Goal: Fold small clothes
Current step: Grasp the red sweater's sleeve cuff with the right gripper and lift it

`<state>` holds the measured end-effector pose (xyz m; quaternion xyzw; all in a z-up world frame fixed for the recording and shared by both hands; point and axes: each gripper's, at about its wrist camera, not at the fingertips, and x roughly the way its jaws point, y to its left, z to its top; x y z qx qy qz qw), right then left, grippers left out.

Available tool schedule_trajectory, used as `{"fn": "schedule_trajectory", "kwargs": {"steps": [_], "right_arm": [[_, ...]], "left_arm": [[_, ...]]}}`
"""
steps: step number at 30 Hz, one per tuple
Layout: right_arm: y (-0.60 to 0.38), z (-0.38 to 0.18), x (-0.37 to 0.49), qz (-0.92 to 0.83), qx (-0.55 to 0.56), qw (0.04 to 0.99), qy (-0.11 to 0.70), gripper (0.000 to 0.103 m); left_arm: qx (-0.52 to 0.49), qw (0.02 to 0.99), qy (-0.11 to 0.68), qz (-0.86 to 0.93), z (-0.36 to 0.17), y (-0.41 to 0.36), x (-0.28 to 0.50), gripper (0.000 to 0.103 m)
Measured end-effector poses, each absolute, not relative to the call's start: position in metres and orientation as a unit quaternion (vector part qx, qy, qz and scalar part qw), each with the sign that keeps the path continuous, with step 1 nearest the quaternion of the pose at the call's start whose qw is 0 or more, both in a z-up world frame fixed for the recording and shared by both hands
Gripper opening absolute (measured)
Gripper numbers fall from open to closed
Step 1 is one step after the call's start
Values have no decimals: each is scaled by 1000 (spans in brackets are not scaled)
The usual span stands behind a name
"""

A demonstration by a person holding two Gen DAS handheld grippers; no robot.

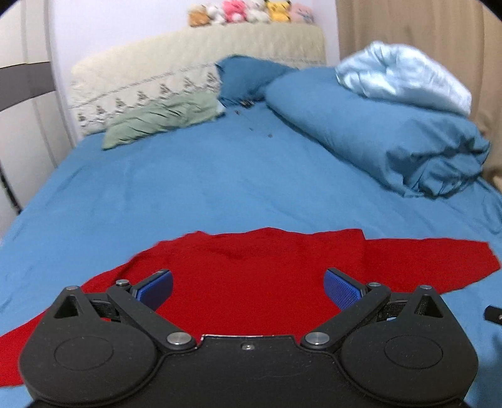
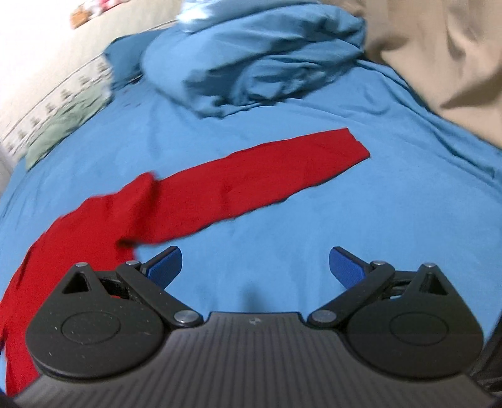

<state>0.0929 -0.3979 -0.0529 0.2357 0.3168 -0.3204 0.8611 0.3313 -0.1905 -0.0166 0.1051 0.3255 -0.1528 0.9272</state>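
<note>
Both jaws spread and empty, the left gripper (image 1: 248, 287) hangs over the red garment (image 1: 251, 276) spread flat on the blue bedsheet (image 1: 188, 182) — its sleeve (image 2: 282, 169) ahead-left of the right gripper (image 2: 255, 262) — likely laid out for folding.

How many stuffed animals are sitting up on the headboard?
6, lined up along the top of the headboard: brown, white, pink, white, yellow, pale pink. Blurry, so others may hide.
</note>
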Motion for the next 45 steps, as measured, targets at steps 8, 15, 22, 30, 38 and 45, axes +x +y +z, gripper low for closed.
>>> {"fn": "schedule_trajectory", "kwargs": {"steps": [8, 15, 22, 30, 38, 45], "right_arm": [[-467, -107, 127, -364, 261, 852, 272, 103], [-507, -127, 155, -395, 269, 830, 288, 88], [-544, -129, 166, -451, 308, 799, 253, 38], [-527, -77, 176, -406, 308, 836, 205, 23], [-419, 13, 258, -209, 274, 927, 144, 23], [-259, -17, 366, 10, 196, 956, 218, 23]], "left_arm": [[99, 902, 383, -171, -77, -238, 396, 103], [90, 888, 423, -153, -97, -260, 437, 103], [99, 858, 487, -128, -152, -258, 465, 103], [95, 869, 459, -157, -127, -227, 463, 103], [66, 901, 401, -153, -64, -121, 456, 103], [61, 913, 396, -78, -52, -14, 455, 103]]}}
